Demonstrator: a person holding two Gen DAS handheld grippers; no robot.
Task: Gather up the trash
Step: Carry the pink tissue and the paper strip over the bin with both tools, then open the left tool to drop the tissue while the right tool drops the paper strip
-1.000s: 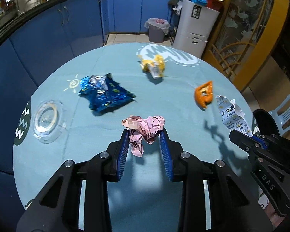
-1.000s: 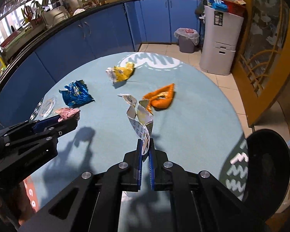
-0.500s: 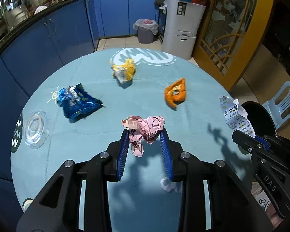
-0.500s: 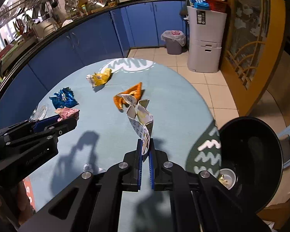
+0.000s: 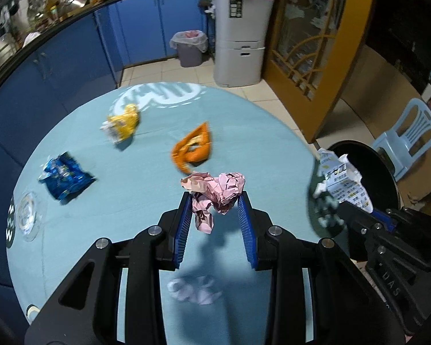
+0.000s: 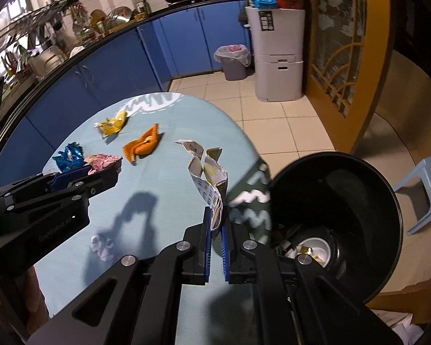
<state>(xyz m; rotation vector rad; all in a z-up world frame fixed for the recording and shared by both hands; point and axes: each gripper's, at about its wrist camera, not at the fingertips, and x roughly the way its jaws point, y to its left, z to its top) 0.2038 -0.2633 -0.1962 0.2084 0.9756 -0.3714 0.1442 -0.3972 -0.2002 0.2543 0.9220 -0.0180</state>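
My left gripper (image 5: 215,204) is shut on a crumpled pink paper (image 5: 218,189) and holds it above the round light-blue table (image 5: 129,189). My right gripper (image 6: 215,215) is shut on a printed white carton wrapper (image 6: 205,172), held near the table's right edge beside the black trash bin (image 6: 359,178). The wrapper also shows in the left wrist view (image 5: 342,181). On the table lie an orange wrapper (image 5: 194,146), a yellow wrapper (image 5: 123,125), a blue foil bag (image 5: 64,178) and a white crumpled tissue (image 5: 194,287).
A clear glass dish (image 5: 27,215) sits at the table's left edge. The bin holds some trash at its bottom (image 6: 313,250). A light-blue plastic chair (image 5: 408,135) stands behind the bin. Blue cabinets (image 5: 71,66) curve around the far side.
Both grippers have moved right toward the black bin, carrying their trash. The bin now shows larger in the right wrist view. The white tissue has come into view below the left gripper.
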